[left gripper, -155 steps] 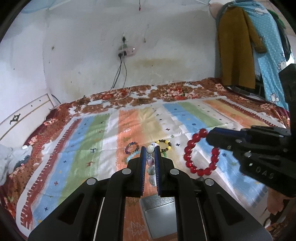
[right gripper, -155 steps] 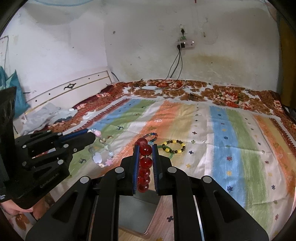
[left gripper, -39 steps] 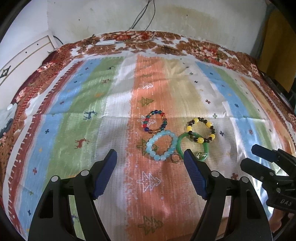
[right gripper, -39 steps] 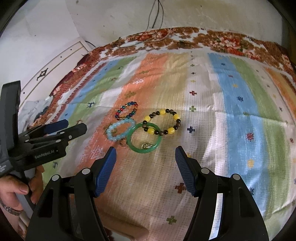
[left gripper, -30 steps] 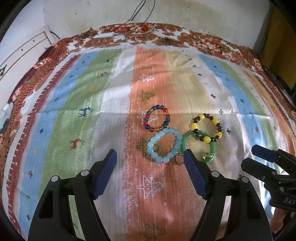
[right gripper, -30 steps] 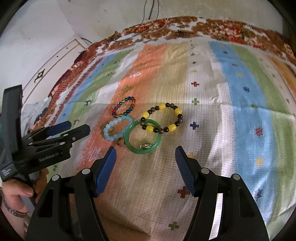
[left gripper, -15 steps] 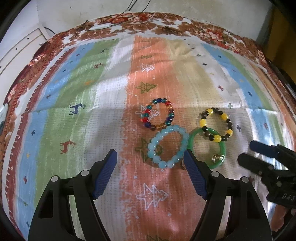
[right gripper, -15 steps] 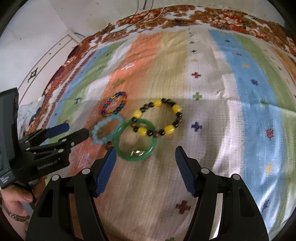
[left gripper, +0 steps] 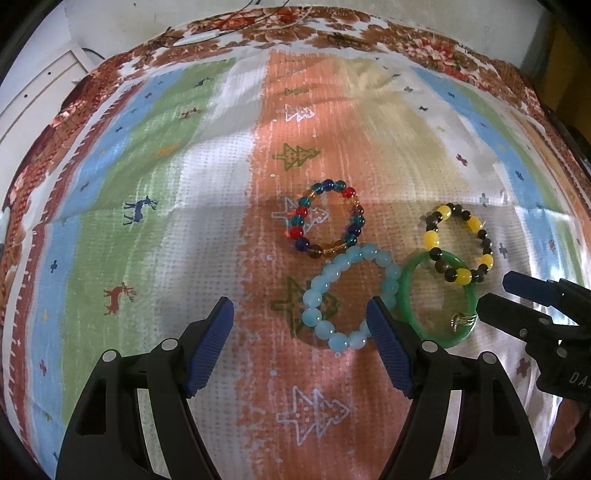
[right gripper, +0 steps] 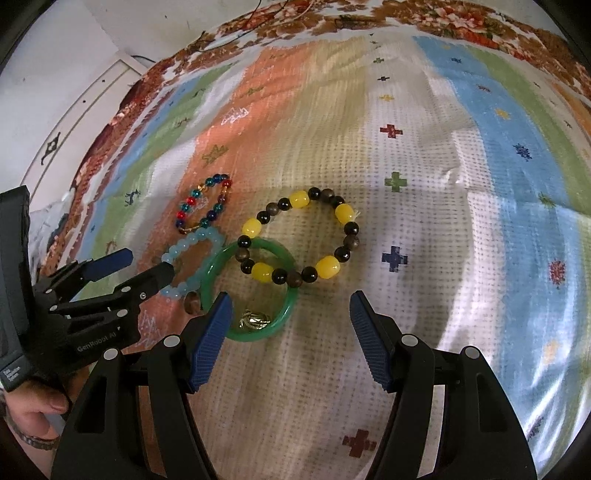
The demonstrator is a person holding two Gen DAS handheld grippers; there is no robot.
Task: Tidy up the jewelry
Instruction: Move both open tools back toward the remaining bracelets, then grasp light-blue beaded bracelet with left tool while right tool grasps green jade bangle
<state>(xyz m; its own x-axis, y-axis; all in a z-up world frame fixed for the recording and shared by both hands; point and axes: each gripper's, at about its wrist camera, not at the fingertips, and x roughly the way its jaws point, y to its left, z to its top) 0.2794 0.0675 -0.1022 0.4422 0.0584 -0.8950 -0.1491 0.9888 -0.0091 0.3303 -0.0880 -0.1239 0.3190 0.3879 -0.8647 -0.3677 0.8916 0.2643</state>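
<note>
Four bracelets lie close together on the striped bedspread (left gripper: pixel 155 236): a multicolour bead bracelet (left gripper: pixel 299 212), a light blue bead bracelet (left gripper: pixel 317 284), a green bangle (left gripper: pixel 406 295) and a yellow-and-black bead bracelet (left gripper: pixel 430 240) resting across the bangle's far edge. A gold ring (right gripper: pixel 255 319) sits inside the bangle (right gripper: pixel 251 335). My left gripper (left gripper: pixel 301 321) is open and empty just above the blue bracelet, its right fingertip at the bracelet's right side. My right gripper (right gripper: pixel 290 317) is open and empty, with its left fingertip over the bangle's near edge and the yellow-and-black bracelet (right gripper: pixel 299 199) just ahead.
A small brown ring (right gripper: pixel 191 302) lies between the blue bracelet (right gripper: pixel 173 254) and the bangle. A person's hand (right gripper: pixel 33 410) holds the left gripper (right gripper: pixel 147 264). A white headboard (right gripper: pixel 74 122) runs along the left. A cable (left gripper: pixel 207 33) lies at the far edge.
Five seconds ago each gripper was shut on a bracelet above a box. Now both are open and empty. Over the last second both sank closer to the bracelets on the bedspread.
</note>
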